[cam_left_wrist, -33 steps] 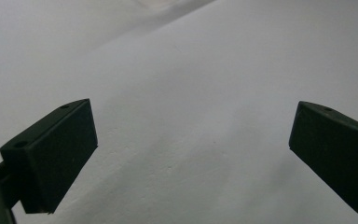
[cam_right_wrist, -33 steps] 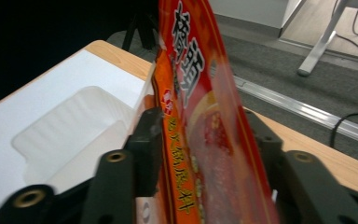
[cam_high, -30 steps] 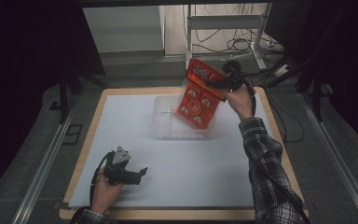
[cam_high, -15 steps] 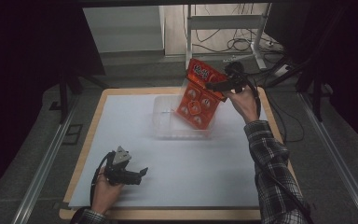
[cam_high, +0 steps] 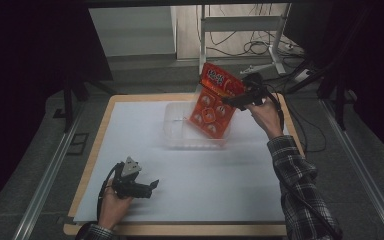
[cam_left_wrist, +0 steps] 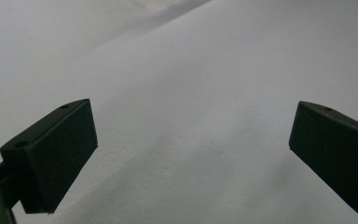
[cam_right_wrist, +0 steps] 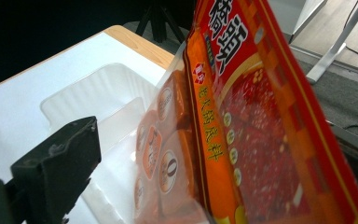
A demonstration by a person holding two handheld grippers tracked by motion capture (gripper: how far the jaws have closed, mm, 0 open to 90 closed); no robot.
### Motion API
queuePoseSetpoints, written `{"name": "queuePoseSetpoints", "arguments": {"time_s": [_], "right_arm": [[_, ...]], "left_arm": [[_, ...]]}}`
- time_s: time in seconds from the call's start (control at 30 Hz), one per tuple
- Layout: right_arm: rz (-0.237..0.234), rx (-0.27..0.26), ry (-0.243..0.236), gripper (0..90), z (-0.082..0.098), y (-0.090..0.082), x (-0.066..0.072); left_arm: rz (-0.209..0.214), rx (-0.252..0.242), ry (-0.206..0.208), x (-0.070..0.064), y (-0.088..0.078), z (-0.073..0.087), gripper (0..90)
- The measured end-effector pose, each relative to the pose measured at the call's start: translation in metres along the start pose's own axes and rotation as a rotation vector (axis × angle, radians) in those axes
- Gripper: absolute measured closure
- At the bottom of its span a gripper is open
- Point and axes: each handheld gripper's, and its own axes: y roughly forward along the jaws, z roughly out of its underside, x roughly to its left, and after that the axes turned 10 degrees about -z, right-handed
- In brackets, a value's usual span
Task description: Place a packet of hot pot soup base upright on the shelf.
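Note:
A red and orange snack bag [cam_high: 212,100] hangs tilted over a clear plastic tray [cam_high: 180,127] at the back middle of the table, its lower end inside the tray. My right gripper [cam_high: 230,99] is shut on the bag's upper right edge. In the right gripper view the bag [cam_right_wrist: 242,121] is close up, with the tray [cam_right_wrist: 98,98] behind it and one black fingertip [cam_right_wrist: 56,163] at lower left. My left gripper [cam_high: 150,187] rests open near the front left of the table, and its two pads [cam_left_wrist: 51,154] stand wide apart over the white sheet.
A white sheet [cam_high: 130,145] covers the wooden table [cam_high: 107,115]. Metal rails [cam_high: 45,175] run along both sides. Behind the table stand a frame's legs and cables [cam_high: 260,50] on the floor.
The right gripper has moved the bag a little toward the back right and tilted it. The left gripper has stayed put.

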Motion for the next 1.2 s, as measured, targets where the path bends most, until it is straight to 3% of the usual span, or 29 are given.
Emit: {"name": "queuePoseSetpoints", "arguments": {"time_s": [0.77,1.2], "right_arm": [[0.022,0.028,-0.007,0.0,0.033,-0.017,0.016],[0.004,-0.018,0.001,0.0,0.066,-0.037,0.031]], "left_arm": [[-0.003,-0.003,0.012,-0.002,0.000,0.000,0.4],[0.000,-0.014,0.012,-0.002,0.000,0.000,0.4]]}}
